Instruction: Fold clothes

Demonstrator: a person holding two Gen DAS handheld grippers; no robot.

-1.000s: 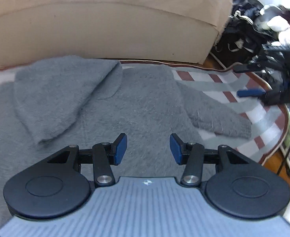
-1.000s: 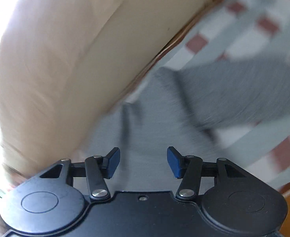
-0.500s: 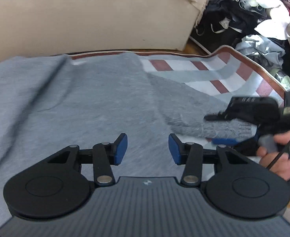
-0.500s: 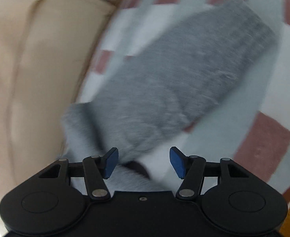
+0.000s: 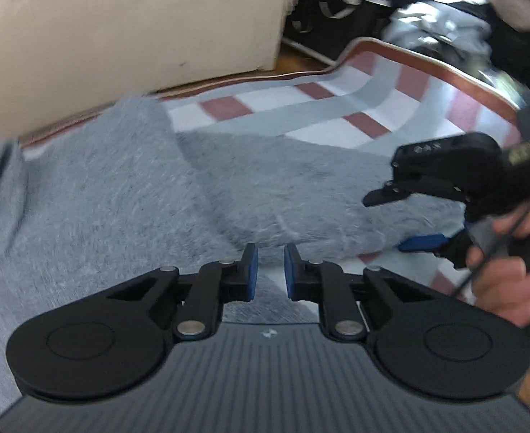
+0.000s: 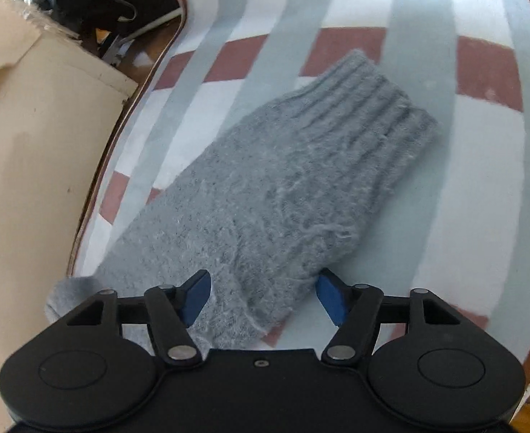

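A rug (image 6: 423,195) checked in grey, white and brick red covers the floor beside a beige sofa (image 5: 120,29). On it lies a fuzzy grey sweater (image 5: 95,195), one sleeve (image 6: 272,187) stretched out with its ribbed cuff farthest away. The left tool (image 5: 268,270) hovers over the sleeve's near edge, its jaws closing with a narrow gap and no cloth pinched. The right tool (image 6: 263,296), held in a hand (image 5: 506,281), straddles the sleeve, its jaws opening. Beyond the rug sits a heap of clothes (image 5: 445,18).
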